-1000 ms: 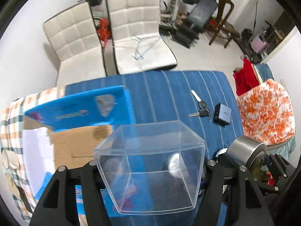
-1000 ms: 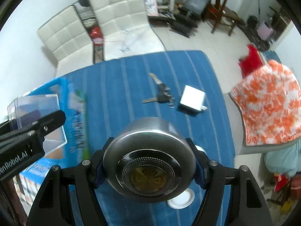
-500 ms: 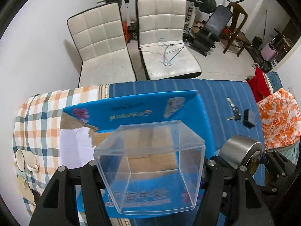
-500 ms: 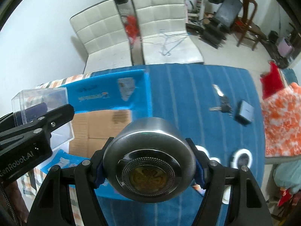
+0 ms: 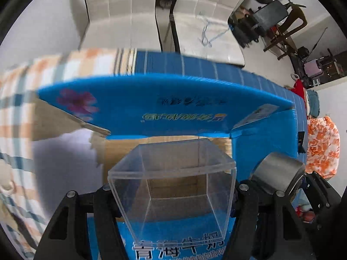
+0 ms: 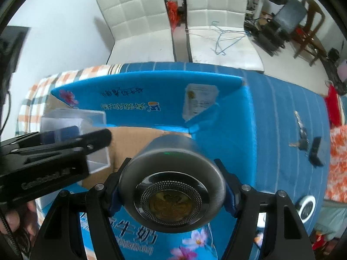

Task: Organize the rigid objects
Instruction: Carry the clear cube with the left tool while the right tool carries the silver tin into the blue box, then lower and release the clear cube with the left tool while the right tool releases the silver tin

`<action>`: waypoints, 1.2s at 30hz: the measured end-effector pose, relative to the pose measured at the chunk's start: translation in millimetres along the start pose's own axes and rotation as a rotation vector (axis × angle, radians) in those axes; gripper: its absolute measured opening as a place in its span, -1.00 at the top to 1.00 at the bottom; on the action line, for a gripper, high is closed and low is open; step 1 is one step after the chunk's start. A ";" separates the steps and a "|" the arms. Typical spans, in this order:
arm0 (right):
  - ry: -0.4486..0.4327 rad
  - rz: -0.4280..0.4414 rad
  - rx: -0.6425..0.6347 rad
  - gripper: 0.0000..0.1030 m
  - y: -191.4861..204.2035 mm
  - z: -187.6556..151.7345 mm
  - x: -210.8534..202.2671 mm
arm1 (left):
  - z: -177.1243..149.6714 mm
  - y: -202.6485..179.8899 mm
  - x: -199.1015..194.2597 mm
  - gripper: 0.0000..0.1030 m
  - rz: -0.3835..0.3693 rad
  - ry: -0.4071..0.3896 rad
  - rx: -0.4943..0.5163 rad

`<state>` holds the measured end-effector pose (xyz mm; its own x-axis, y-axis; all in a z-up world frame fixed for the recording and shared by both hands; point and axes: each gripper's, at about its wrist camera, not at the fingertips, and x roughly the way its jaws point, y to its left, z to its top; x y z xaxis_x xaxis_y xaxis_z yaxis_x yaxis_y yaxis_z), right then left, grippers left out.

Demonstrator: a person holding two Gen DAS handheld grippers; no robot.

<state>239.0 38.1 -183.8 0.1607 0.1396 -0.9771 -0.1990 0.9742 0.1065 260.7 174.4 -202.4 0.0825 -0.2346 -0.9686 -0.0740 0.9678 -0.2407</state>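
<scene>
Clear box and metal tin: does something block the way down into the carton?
Nothing visible does. The clear box and the tin hang over the open carton; its flaps stand up and its brown floor shows bare below.

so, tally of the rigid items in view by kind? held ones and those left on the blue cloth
Clear plastic box, held left: 1
Steel canister, held right: 1
Key bunch: 1
Dark small box: 1
White rings: 1 seen
Total: 5

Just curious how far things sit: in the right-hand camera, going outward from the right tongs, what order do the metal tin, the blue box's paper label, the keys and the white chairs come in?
1. Metal tin, gripped in the right tongs.
2. Paper label, on the blue box's flap ahead.
3. Keys, far right on the striped cloth.
4. White chairs, beyond the table.
</scene>
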 end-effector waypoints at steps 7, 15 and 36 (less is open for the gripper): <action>0.086 0.016 -0.056 -0.44 4.7 15.9 47.5 | 15.7 9.4 42.7 -0.22 -0.064 0.110 -0.032; 0.154 0.028 -0.094 -0.44 9.6 18.2 80.3 | 22.2 7.3 62.2 -0.23 -0.069 0.154 -0.034; 0.175 0.006 -0.042 -0.75 5.7 34.2 70.9 | 18.5 8.1 23.3 -0.99 0.052 0.142 -0.053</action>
<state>282.3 59.6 -246.2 -0.0103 0.1086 -0.9940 -0.2406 0.9646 0.1078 280.3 178.5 -225.7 -0.0638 -0.1985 -0.9780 -0.1270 0.9737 -0.1893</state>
